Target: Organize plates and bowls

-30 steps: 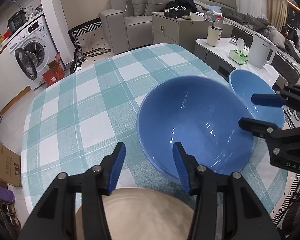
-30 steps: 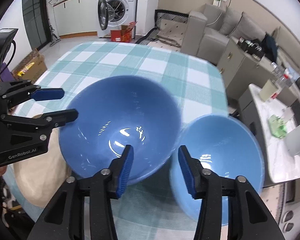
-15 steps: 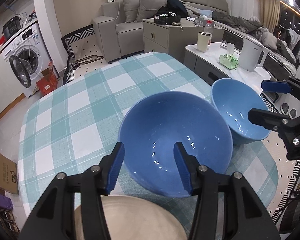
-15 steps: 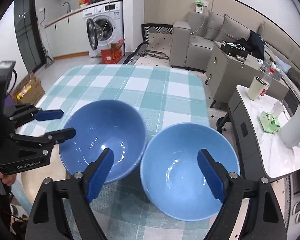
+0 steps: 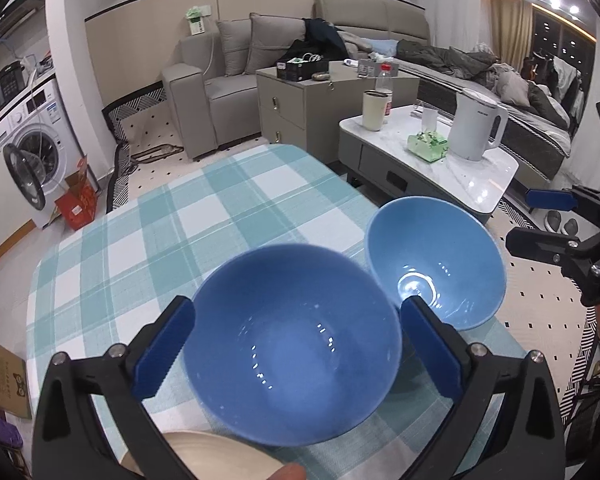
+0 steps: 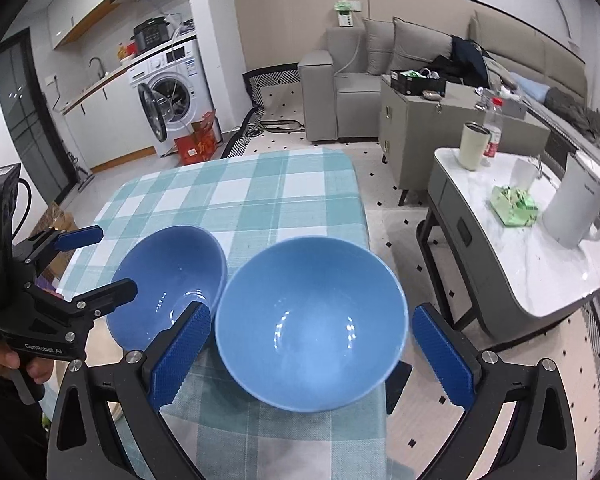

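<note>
Spanning each blue bowl, both the left hand-held gripper (image 5: pixel 296 350) and the right hand-held gripper (image 6: pixel 312 350) gape wide; the lighter bowl (image 6: pixel 312 332) overhangs the tabletop (image 6: pixel 260 192) edge, touching the darker bowl (image 5: pixel 292 344).

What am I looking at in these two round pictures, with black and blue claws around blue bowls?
No robot here: a person carries two hand-held grippers, each with a fisheye camera looking along its blue-padded fingers. One picture comes from the left gripper, whose open jaws flank the darker blue bowl. The other comes from the right gripper, open around the lighter blue bowl. Nothing is gripped. Both bowls stand side by side on the checked tablecloth; a cream plate peeks in at the near edge.
</note>
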